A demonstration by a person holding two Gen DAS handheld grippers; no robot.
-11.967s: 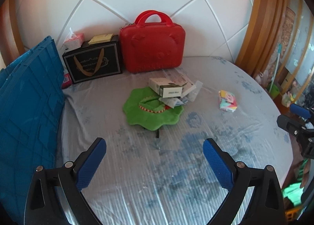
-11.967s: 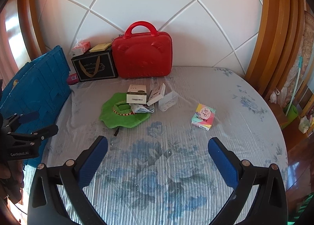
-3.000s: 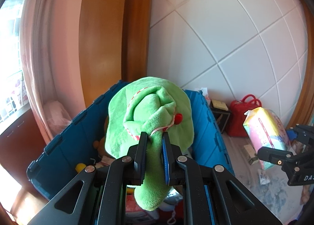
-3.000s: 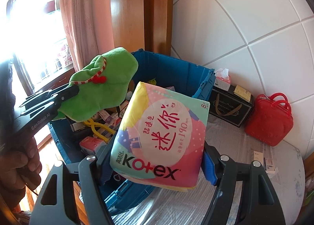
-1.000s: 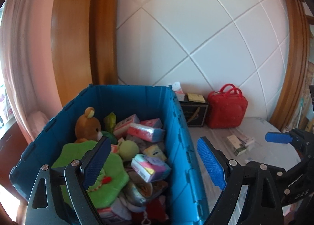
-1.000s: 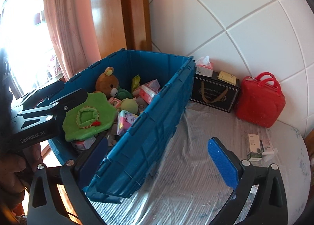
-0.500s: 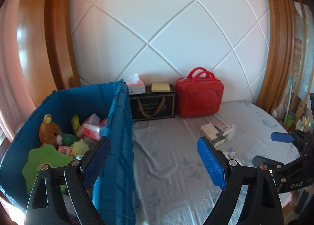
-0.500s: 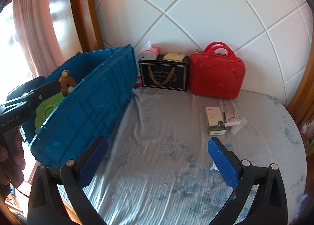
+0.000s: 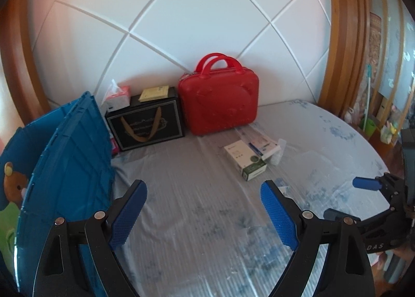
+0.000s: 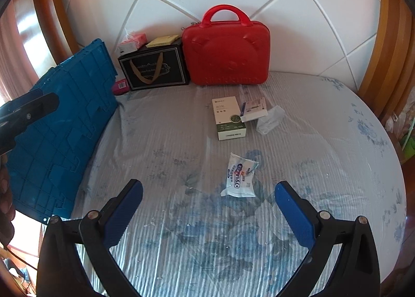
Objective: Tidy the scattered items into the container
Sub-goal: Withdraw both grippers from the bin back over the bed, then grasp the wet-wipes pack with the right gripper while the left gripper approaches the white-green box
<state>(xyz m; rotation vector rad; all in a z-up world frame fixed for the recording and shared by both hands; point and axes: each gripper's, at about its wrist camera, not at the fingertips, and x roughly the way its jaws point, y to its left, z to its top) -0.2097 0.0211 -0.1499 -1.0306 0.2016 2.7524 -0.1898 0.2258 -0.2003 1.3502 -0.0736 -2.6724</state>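
Both grippers hang open and empty over the bed. The blue crate [image 9: 70, 157] stands at the left, also in the right wrist view [image 10: 62, 125]; a teddy bear [image 9: 13, 182] and a green plush [image 9: 7, 216] show inside. A white-and-green box [image 10: 228, 118] lies mid-bed, also in the left wrist view [image 9: 245, 157], with a small white box [image 10: 253, 109] and a clear wrapper [image 10: 269, 119] beside it. A wet-wipes pack [image 10: 240, 176] lies just ahead of my right gripper [image 10: 207, 208]. My left gripper [image 9: 203, 208] is nearer the crate.
A red bear-face case [image 10: 225, 45] and a black gift box [image 10: 155, 68] stand against the white padded headboard. A tissue pack [image 10: 131, 41] sits on the black box. The bed's rounded edge [image 10: 389, 167] drops off at the right.
Both grippers have swung right from the crate towards the bed and come lower. The loose boxes and the wipes pack are now closer ahead.
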